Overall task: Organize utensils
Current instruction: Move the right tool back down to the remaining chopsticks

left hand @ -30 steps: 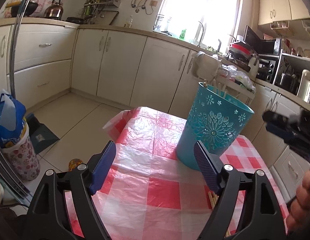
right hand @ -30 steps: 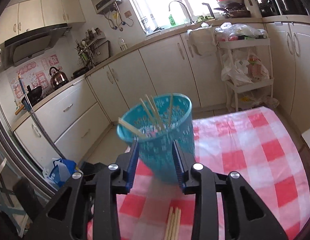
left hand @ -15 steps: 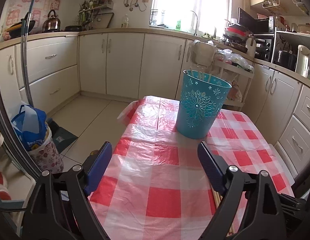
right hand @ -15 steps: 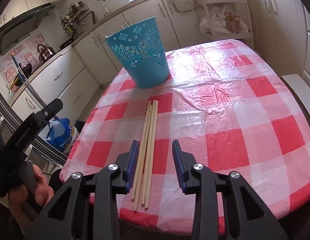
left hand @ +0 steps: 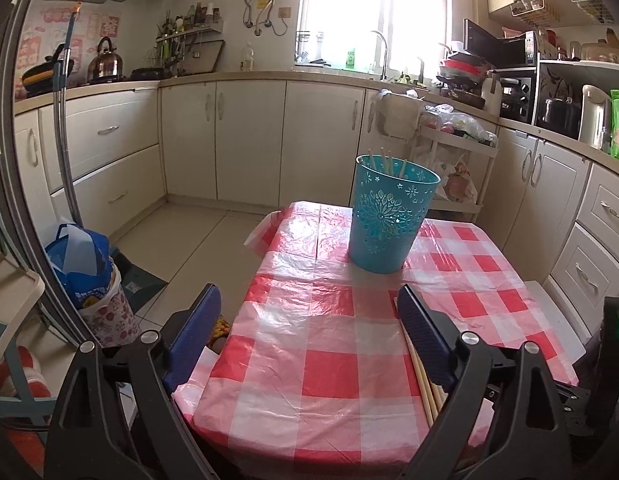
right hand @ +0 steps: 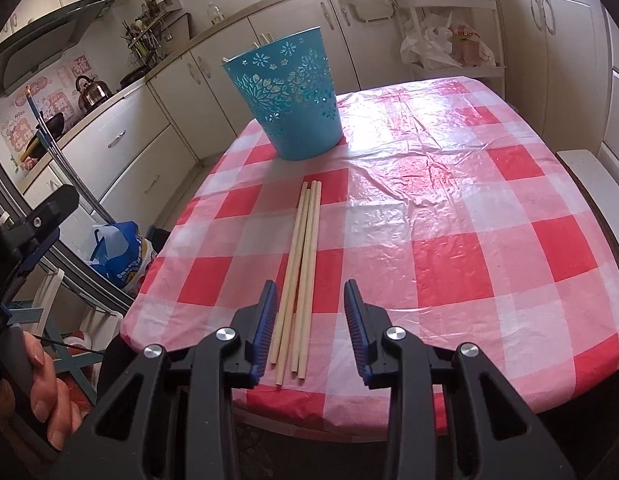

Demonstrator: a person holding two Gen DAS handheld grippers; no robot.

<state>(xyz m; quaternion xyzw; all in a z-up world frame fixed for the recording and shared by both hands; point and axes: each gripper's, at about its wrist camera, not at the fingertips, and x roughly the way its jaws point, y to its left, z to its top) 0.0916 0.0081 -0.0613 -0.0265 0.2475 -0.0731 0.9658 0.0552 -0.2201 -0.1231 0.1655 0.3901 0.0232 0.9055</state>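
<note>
The right claw, part-spread and empty, hovers over the chopsticks' near ends. Their long axis runs away toward the bucket. The left claw, opening on nothing, hangs farther off.

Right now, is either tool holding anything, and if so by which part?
Nothing is held. The right tool hangs open over the near ends of the chopsticks lying on the table, not touching them. The left tool has its jaws opening, with nothing between them.

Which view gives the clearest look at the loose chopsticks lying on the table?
The right wrist view: the loose chopsticks lie in full length on the checked tablecloth, side by side, short of the blue basket. The left wrist view shows only a short stretch of them, mostly hidden behind a gripper finger.
</note>
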